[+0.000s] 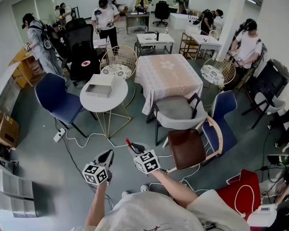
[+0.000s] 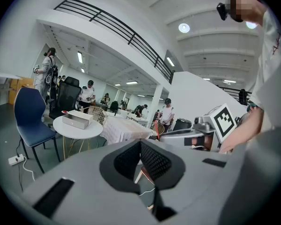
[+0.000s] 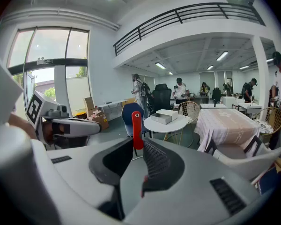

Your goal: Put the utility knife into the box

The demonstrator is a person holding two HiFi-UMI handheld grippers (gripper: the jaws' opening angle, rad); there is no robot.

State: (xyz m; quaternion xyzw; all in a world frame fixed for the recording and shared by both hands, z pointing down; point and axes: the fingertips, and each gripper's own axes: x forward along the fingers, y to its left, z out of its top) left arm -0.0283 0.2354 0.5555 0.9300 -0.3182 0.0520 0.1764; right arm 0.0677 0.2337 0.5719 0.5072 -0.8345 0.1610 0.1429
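A red utility knife [image 3: 137,127] stands upright between the jaws of my right gripper [image 3: 139,148], which is shut on it. In the head view the knife [image 1: 128,143] sticks out ahead of the right gripper [image 1: 133,149], low over the floor. The open grey box [image 1: 100,85] lies on a round white table [image 1: 92,103], well ahead and to the left. The same box [image 3: 166,116] shows straight past the knife. My left gripper [image 1: 107,157] hangs beside the right one. Its pads meet at the tip [image 2: 140,146] with nothing between them.
A blue chair [image 1: 56,98] stands left of the round table. A grey armchair [image 1: 176,110] and a brown chair [image 1: 187,148] are to my right, with a cloth-covered table [image 1: 167,76] behind. Cables and a power strip [image 1: 59,135] lie on the floor. Several people work farther back.
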